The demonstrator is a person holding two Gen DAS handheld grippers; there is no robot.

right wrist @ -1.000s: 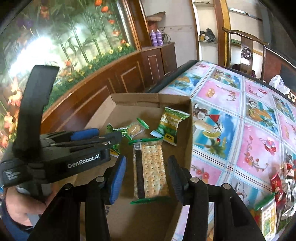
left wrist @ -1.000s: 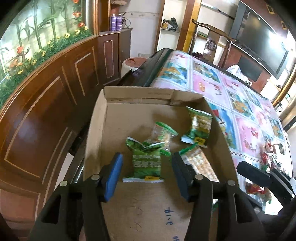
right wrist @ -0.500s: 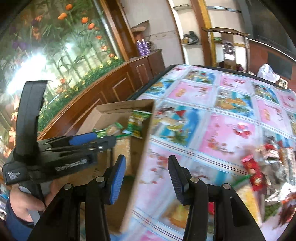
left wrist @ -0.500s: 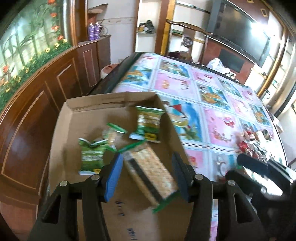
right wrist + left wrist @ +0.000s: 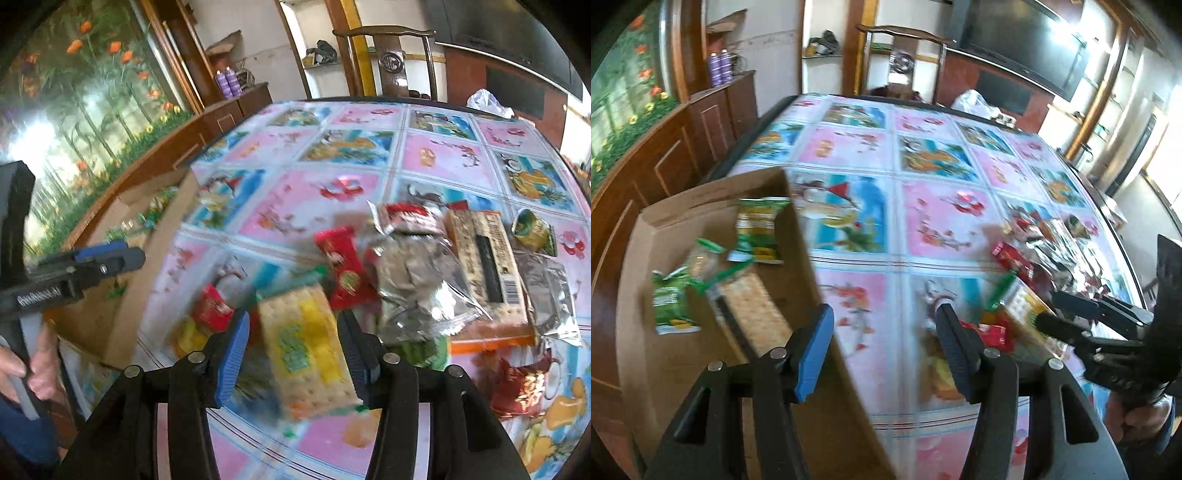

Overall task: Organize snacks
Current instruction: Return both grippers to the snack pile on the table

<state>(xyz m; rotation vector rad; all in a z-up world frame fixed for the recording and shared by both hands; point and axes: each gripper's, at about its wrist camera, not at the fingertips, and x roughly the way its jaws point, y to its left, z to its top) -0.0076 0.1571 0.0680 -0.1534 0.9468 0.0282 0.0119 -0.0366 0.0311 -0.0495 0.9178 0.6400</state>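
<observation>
Floral tablecloth (image 5: 436, 158): cardboard box (image 5: 713, 365) left of the left gripper (image 5: 882, 347), jaws opening, empty; cracker packet (image 5: 306, 343) between the right gripper (image 5: 295, 350) jaws, opening, unclamped.

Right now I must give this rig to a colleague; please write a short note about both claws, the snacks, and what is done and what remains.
Left claw: open and opening, empty, above the tablecloth beside the brown cardboard box.
Right claw: opening, astride the yellow-labelled cracker packet, not gripping.
Done: four green-wrapped snacks lie in the box, including the long cracker sleeve.
Left: the mixed pile of red, silver and orange snack packets on the table.
</observation>
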